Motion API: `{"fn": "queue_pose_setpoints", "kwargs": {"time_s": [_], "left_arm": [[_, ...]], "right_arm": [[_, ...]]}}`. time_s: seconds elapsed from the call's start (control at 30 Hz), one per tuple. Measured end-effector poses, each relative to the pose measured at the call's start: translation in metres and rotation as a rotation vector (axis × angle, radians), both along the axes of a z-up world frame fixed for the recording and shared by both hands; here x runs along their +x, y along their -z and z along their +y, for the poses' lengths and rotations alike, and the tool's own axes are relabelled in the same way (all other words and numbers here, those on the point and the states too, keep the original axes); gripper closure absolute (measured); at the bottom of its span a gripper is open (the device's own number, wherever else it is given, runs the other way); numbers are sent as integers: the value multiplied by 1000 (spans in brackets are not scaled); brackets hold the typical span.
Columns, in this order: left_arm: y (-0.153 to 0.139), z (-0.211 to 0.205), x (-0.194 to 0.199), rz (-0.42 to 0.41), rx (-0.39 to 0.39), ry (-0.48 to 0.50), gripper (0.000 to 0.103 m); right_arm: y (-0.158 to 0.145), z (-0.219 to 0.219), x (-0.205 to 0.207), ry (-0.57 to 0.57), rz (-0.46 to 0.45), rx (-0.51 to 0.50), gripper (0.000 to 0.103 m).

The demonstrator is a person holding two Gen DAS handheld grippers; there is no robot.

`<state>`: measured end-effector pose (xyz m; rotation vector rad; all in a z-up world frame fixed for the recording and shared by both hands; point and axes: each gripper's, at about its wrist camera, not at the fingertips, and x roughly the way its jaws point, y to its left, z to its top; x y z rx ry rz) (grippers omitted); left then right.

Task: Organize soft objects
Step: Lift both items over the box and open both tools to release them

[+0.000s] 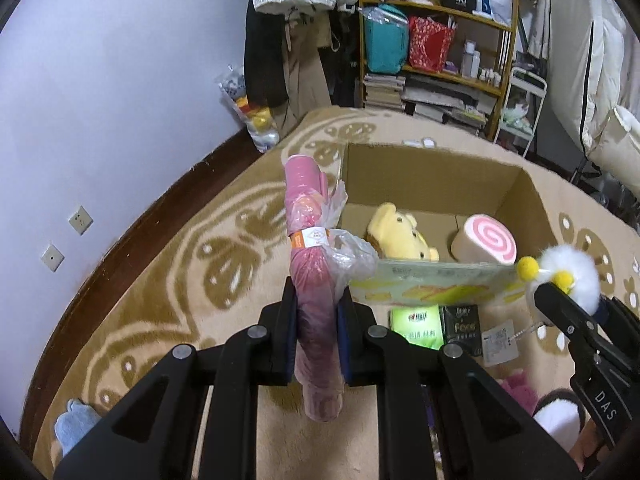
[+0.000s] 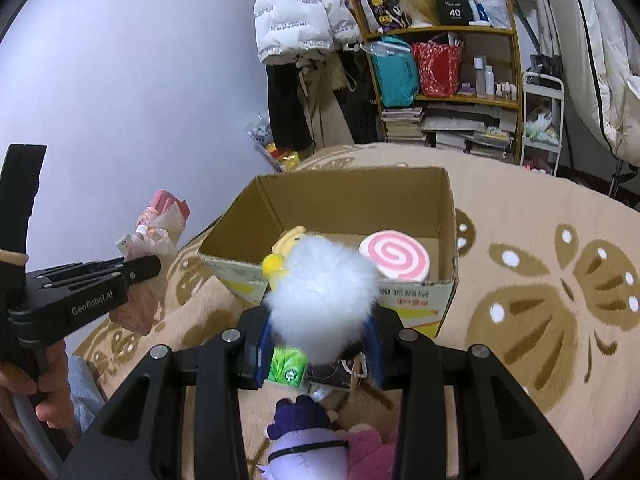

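Observation:
My left gripper (image 1: 318,312) is shut on a pink rolled cloth in a plastic bag (image 1: 310,240), held upright above the carpet left of the open cardboard box (image 1: 436,176). My right gripper (image 2: 320,340) is shut on a white fluffy plush with yellow pompoms (image 2: 324,292), held above the box's near edge (image 2: 416,292); it also shows in the left wrist view (image 1: 568,280). In the box lie a yellow bear plush (image 1: 400,232) and a pink swirl roll plush (image 1: 486,240).
On the beige patterned carpet (image 2: 540,300) lie a green packet (image 1: 418,326), a dark packet (image 1: 460,324), a purple plush (image 2: 304,440), a pink plush (image 2: 368,452) and a blue cloth (image 1: 76,426). A shelf (image 1: 440,52) and hanging clothes stand behind.

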<state>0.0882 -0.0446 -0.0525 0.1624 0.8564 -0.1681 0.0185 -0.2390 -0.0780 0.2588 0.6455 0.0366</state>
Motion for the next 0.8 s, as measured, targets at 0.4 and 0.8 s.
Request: {"fn": "queue_pose_setpoints", "kwargs": {"time_s": [0.4, 0.8], "left_arm": [[-28, -14, 13, -128, 31, 29, 88], [-36, -47, 30, -195, 81, 104, 88]], "right_arm": [[-14, -11, 16, 24, -66, -1, 64], [-17, -26, 40, 49, -99, -10, 64]]}}
